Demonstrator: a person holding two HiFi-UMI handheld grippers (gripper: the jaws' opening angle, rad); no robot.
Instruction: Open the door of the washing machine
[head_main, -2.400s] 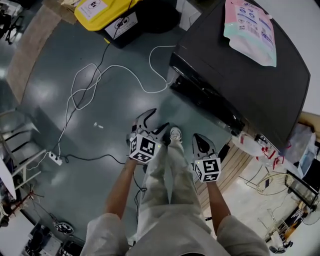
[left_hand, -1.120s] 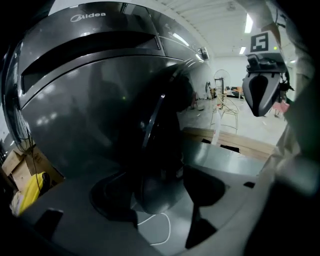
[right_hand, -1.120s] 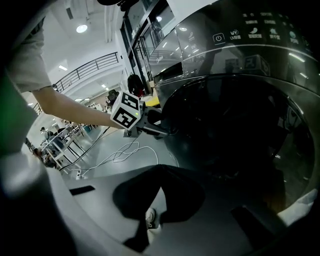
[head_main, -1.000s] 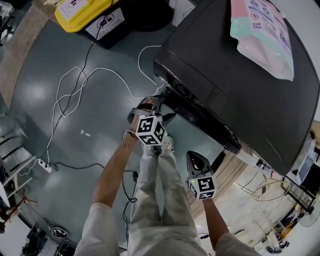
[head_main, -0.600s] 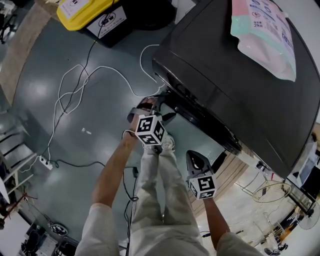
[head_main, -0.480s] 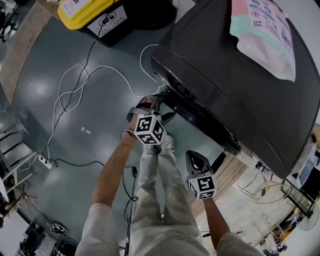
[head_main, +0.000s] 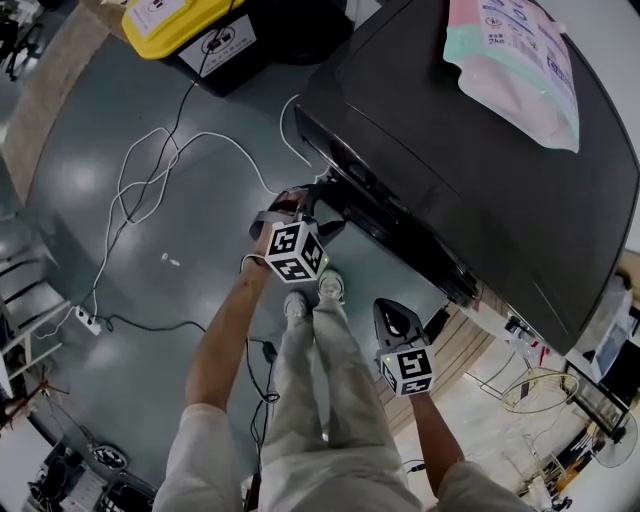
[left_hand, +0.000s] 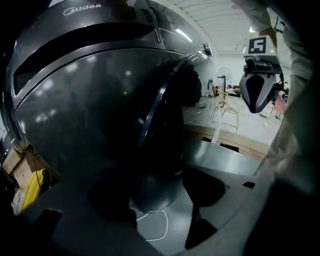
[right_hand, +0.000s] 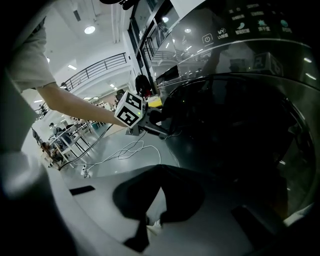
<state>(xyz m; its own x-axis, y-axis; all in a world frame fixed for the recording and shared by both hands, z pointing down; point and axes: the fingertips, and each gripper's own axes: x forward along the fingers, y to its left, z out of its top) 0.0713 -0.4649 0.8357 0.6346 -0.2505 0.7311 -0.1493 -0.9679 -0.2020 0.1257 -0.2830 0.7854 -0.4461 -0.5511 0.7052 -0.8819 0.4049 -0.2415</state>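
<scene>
1. Now I am reaching for a grip: my left gripper (head_main: 310, 208) is at the door (left_hand: 100, 120) rim on the washer (head_main: 470, 170) front, jaws apart, holding nothing.
2. My right gripper (head_main: 391, 310) hangs aside, jaws together, empty.
3. Next, I judge, I must pinch the rim and swing it outward.

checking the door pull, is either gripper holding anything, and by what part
Nothing clamped: left gripper is open at the edge of the washing machine door; right gripper shut, empty.

Overhead light, glare on floor (head_main: 90, 200), reflections on dark washing machine (head_main: 480, 180), dim fisheye gripper views
</scene>
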